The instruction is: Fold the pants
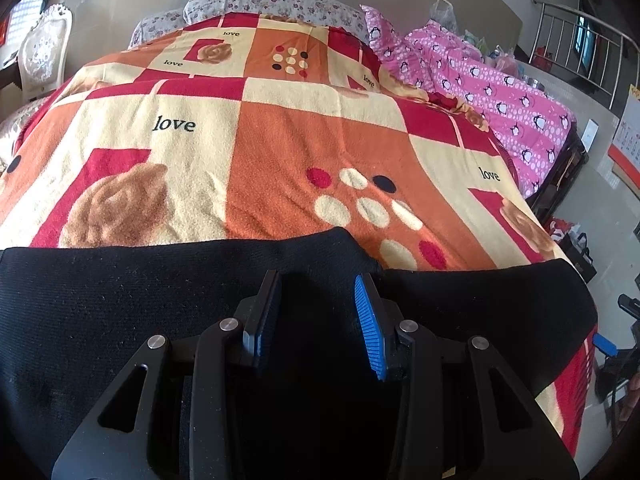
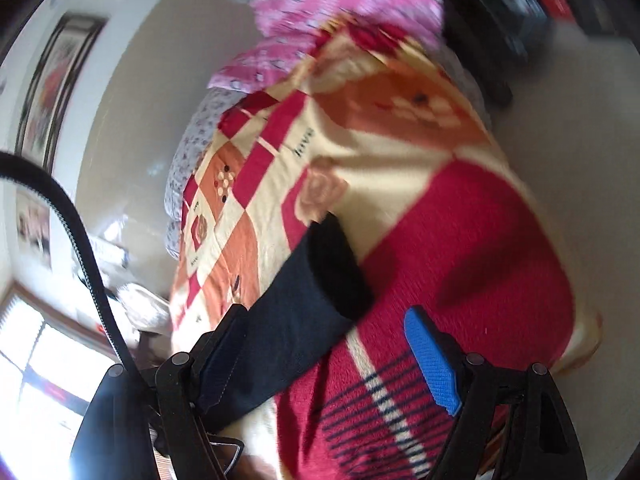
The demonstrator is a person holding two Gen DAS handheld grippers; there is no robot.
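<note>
Bed under a red, orange and cream blanket (image 1: 280, 140) printed "love".
Your black pants (image 1: 120, 300) lie along its near edge, bare blanket beyond. Your left gripper (image 1: 316, 316) hangs over them, jaws apart, holding nothing. Your right gripper (image 2: 324, 352) gapes wide, empty, pants touching its left finger.

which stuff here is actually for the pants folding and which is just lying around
For the job: black pants, left gripper, right gripper, both open.

Just lying about: patterned blanket under the pants, pink penguin bedding, floral pillows, white chair.
</note>
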